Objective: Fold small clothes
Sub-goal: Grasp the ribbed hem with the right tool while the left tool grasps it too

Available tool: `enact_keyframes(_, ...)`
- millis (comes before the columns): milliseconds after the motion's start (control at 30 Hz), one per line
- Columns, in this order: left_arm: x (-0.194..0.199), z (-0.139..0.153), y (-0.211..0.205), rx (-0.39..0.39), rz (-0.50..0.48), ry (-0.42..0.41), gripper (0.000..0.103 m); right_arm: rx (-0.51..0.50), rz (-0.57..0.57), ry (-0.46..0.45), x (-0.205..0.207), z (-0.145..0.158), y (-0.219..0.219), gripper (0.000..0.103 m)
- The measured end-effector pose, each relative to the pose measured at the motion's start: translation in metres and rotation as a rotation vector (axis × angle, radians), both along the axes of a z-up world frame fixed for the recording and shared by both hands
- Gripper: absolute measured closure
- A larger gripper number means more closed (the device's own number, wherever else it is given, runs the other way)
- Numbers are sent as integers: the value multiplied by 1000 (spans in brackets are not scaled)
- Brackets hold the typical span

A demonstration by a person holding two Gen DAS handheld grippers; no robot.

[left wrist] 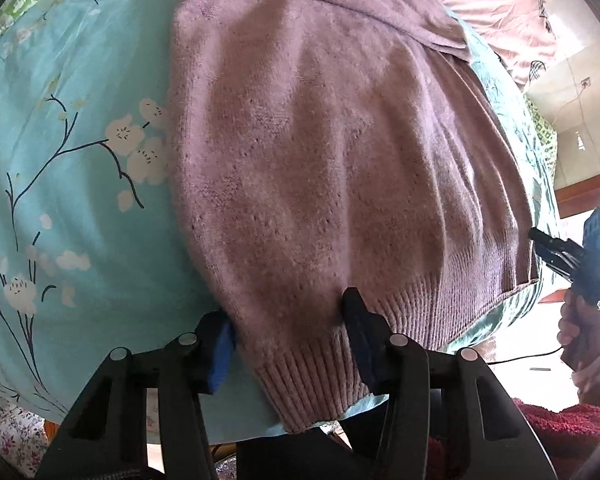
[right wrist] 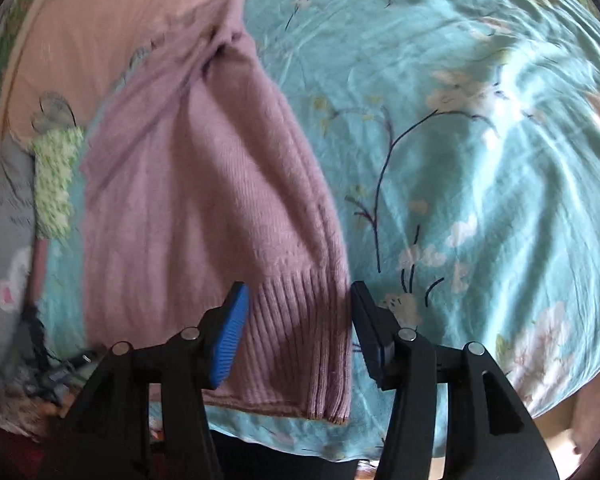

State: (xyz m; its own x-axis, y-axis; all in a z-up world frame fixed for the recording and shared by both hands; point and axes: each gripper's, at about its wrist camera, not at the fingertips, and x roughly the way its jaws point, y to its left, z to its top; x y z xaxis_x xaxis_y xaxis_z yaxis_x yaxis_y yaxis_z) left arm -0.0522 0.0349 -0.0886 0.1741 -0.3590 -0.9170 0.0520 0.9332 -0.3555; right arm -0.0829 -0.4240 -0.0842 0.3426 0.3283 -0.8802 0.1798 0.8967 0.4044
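Observation:
A mauve knitted sweater (left wrist: 320,140) lies flat on a turquoise flowered bedsheet (left wrist: 60,160), its ribbed hem toward me and a sleeve folded across its top. My left gripper (left wrist: 288,328) straddles the hem's near left corner. One pad rests at the sweater's side edge, the other finger lies on the knit, and the jaws stand apart. In the right wrist view my right gripper (right wrist: 298,304) is open over the other hem corner of the sweater (right wrist: 180,200), with ribbing between the pads and gaps on both sides. In the left wrist view a hand holds the right gripper (left wrist: 544,250) at the sweater's right edge.
The bedsheet (right wrist: 480,160) spreads wide to the right of the sweater. A pink pillow (left wrist: 500,12) with checked heart patches lies behind it. The bed's near edge runs just below both grippers. A green flowered cloth (right wrist: 56,176) sits at the far side. A dark red sleeve (left wrist: 560,428) shows low right.

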Motion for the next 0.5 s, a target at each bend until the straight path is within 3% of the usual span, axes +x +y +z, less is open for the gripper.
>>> enact_keyframes(33, 0, 1, 0, -11, -6, -3, 72, -26, 24, -1, 1, 0, 3, 64)
enact_keyframes(67, -1, 1, -1, -37, -16, 0, 89, -42, 44, 9, 2, 0, 5, 92)
enact_keyframes(200, -8, 14, 4, -114, -19, -52, 94, -30, 47, 29, -2, 0, -8, 95)
enact_keyframes(300, -9, 10, 12, -164, -2, -27, 93, 13, -1, 33, -5, -3, -26, 96)
enact_keyframes(433, -7, -15, 18, -211, 26, 101, 74, 79, -25, 33, -5, -8, -30, 95)
enact_keyframes(500, -10, -17, 16, -222, 7, 106, 68, 102, -22, 38, -5, -9, -31, 93)
